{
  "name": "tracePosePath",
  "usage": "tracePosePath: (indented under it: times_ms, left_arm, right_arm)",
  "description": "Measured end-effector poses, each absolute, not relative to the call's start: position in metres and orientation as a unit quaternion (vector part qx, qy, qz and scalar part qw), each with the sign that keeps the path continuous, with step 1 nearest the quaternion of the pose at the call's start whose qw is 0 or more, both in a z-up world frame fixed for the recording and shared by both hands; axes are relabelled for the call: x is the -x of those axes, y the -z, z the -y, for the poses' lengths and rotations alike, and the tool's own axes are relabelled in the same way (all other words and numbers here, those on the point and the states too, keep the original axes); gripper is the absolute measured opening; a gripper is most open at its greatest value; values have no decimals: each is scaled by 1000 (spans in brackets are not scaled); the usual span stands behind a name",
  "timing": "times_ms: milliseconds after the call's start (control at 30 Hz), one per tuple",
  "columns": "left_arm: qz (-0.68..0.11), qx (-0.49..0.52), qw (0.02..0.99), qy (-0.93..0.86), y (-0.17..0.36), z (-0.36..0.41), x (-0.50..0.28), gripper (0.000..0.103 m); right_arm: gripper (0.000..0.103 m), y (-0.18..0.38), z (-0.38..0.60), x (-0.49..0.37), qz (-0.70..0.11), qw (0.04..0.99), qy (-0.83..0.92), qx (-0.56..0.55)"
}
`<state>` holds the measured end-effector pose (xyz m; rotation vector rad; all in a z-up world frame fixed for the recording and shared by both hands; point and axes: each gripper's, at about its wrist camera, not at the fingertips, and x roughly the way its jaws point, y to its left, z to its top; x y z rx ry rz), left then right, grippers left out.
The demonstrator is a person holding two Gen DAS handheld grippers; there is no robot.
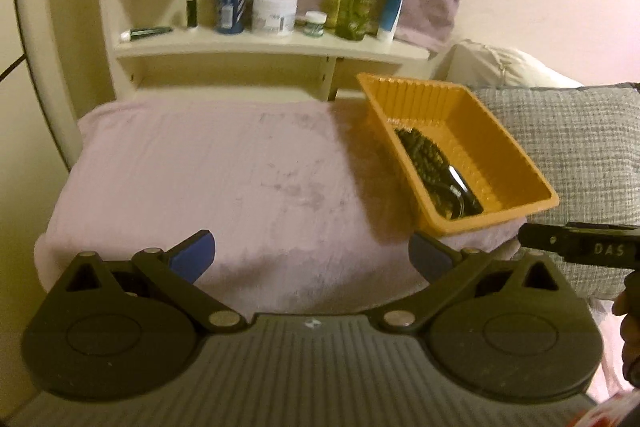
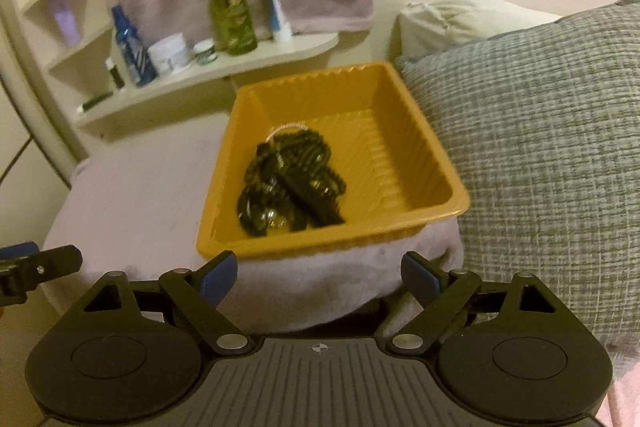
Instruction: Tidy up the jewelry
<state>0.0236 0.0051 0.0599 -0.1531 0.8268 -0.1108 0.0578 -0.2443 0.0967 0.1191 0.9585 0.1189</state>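
Two hand-held grippers hover spread wide and empty above a pale pink fleece blanket (image 1: 224,167).

The left gripper (image 1: 312,255) and right gripper (image 2: 318,277), both black with blue finger pads, hold nothing. Just ahead of the right one sits a ribbed orange plastic tray (image 2: 420,147) holding a heap of dark beaded jewelry (image 2: 292,183), beside a grey woven cushion (image 2: 540,147). Behind, a cream shelf (image 1: 256,45) carries bottles and jars.
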Motion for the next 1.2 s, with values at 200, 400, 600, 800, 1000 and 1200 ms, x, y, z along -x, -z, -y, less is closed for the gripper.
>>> tracePosePath:
  times_ms: [200,400,600,800,1000,1200]
  left_arm:
    - [-424,70,902,33,-51,-3,-9,102]
    - [-431,53,900,28,-47,3,-3,102]
    - [-427,50,903,21,-48,4,-1,102]
    - [-425,51,904,8,-48,3,-1,102]
    - [-419,51,907,-1,-49,1,0,102]
    - [-417,52,908,0,-50,0,0,102]
  right_arm:
    - [88,-88,231,-48,-472,878,-74,-37]
    - [88,-86,219,-39,-480,872,-89,-33]
    - [88,-88,211,-38,-478,873,-94,-23]
    - [88,-88,206,-37,-478,873,-100,-17]
    - [88,-88,204,-36,-478,872,-104,-15]
    - [88,-86,204,-36,-480,871,-105,-16]
